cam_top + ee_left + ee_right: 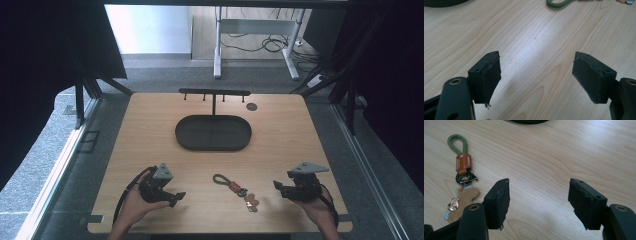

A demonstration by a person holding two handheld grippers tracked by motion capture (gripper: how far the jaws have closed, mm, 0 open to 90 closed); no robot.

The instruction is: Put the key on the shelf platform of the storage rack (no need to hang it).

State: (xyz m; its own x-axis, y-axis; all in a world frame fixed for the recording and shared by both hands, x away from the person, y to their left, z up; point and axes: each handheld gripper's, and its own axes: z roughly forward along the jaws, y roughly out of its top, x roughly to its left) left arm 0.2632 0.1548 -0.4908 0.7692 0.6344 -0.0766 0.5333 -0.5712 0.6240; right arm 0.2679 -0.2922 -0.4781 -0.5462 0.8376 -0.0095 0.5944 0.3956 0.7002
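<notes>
A keychain (235, 189) lies flat on the wooden table between my two grippers: a green cord loop, a brown leather band, a black ring and a tan bear-shaped charm. My left gripper (177, 196) rests low at the front left, its jaws wide apart and nothing between them. In the left gripper view (536, 57) the green loop (559, 3) shows at the top edge. My right gripper (276, 186) hovers at the front right, open and empty. The right gripper view (539, 182) has the keychain (464, 165) to the left of its jaws, apart from them.
A black oval tray (213, 132) sits at the table's middle, with a black T-shaped hook rack (215, 92) standing behind it. A small dark disc (251, 106) lies at the back right. Bare wood surrounds the keychain. The tray's rim (529, 121) edges the right gripper view.
</notes>
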